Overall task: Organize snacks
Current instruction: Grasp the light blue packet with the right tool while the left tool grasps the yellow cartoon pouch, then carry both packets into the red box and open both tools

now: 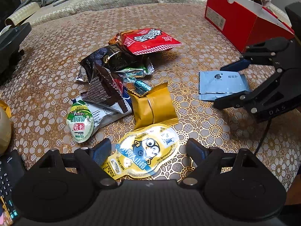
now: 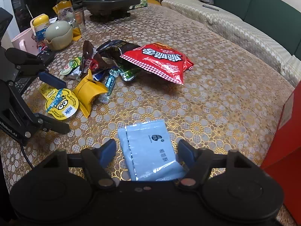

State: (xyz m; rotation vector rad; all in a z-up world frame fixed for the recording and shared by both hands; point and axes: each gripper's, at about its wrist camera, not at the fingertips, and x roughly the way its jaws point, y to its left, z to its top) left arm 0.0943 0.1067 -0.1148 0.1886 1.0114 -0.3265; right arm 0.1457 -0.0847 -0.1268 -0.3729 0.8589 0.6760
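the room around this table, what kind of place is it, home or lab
Most likely a home living or dining room: a cushioned sofa runs along the table with its floral cover, and a pink mug stands among everyday kitchen clutter near the snack pile.

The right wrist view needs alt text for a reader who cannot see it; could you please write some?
The right gripper straddles a pale blue sachet lying flat on a floral tablecloth, its pads not pressing it. Farther back lies a snack pile topped by a red chip bag; the left gripper hangs open over a yellow Minions packet.
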